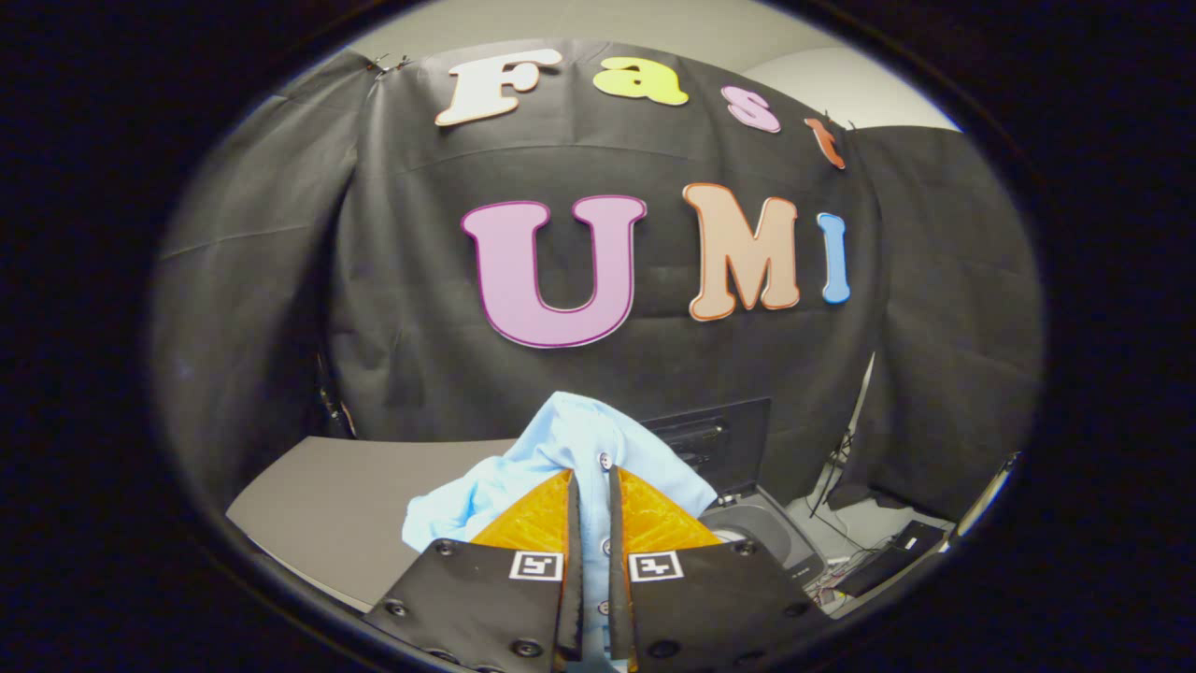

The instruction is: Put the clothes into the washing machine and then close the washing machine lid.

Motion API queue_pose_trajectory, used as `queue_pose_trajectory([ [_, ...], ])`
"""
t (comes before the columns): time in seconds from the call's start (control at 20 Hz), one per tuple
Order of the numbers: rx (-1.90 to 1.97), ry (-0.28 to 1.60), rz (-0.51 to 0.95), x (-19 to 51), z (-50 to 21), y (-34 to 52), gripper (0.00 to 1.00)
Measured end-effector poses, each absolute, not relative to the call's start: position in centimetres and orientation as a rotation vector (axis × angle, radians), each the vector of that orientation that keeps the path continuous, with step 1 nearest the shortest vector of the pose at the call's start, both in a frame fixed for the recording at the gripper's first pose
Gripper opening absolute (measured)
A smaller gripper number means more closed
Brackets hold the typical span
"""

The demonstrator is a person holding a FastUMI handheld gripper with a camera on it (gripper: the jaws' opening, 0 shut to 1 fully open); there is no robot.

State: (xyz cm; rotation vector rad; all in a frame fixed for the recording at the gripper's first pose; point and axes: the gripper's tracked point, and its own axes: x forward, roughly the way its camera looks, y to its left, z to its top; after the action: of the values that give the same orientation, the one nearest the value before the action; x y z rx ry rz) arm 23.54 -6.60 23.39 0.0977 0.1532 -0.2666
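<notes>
Tabletop (374, 495), grey, bare surface at left, beyond the tongs. Garment (561, 439), light blue, buttoned placket with small dark buttons, bunched and lifted above the tabletop, draping out ahead of the fingers. Tongs (590, 523), fingers nearly together, both pressing a fold of the garment, whose placket runs down the narrow gap between them. Washing machine (761, 528), small, to the right just beyond the fingers, round drum opening exposed; contents cannot be made out. Lid (719, 435), dark, raised upright behind the opening.
</notes>
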Motion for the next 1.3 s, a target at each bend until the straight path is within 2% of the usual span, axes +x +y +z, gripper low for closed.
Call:
queue_pose_trajectory([
  [0.35, 0.037, 0.113, -0.275, 24.9, 21.5, -12.3, 0.12],
  [0.65, -0.02, 0.16, -0.294, 27.0, 18.2, -15.4, 0.12],
  [1.3, -0.029, 0.26, -0.282, 32.6, 7.0, -16.8, 0.11],
])
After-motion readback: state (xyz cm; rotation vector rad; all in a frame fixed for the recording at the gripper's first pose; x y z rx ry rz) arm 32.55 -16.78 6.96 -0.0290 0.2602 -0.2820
